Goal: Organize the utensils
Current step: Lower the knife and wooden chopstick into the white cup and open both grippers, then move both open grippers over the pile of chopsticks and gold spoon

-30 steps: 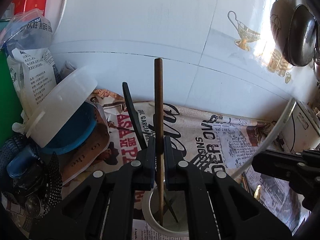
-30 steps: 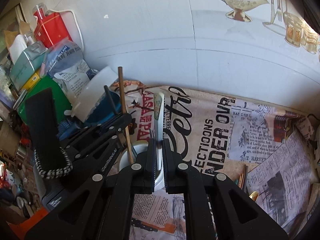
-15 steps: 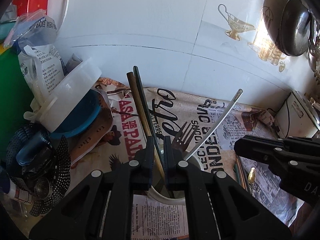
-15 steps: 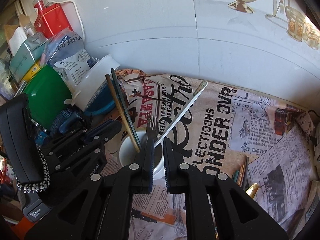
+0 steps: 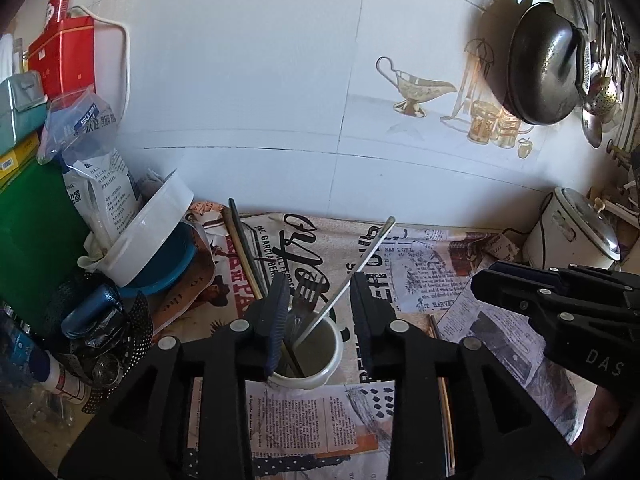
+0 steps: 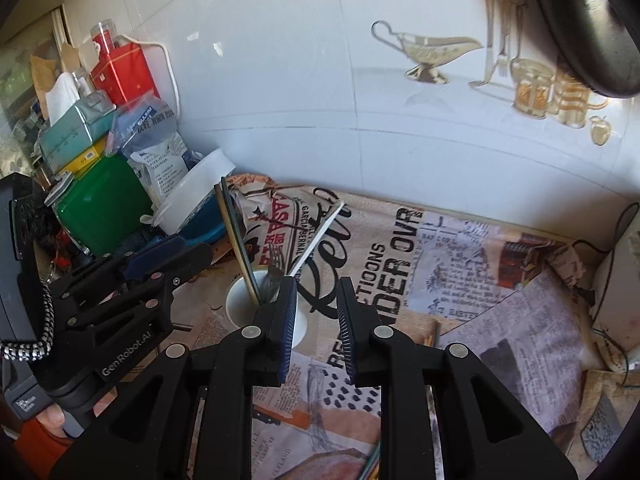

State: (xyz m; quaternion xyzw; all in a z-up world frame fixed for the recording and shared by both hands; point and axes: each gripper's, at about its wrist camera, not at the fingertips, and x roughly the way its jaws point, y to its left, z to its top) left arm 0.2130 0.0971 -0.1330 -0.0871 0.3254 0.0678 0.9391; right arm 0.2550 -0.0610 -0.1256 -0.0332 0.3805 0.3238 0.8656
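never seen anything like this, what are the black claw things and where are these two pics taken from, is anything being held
No robot here: a person holds a two-finger gripper in each hand, and each carries a fisheye camera looking forward along its fingers. One picture comes from the left gripper, the other from the right gripper; each also shows the other gripper at its edge.

Both are open and hold nothing. Just ahead of them a white cup stands on a newspaper-print cloth. In it are a fork, tines up, a long white-handled utensil leaning right, and a pair of chopsticks leaning left. More chopsticks lie on the cloth. Boxes, bags and a white tub crowd the left side.
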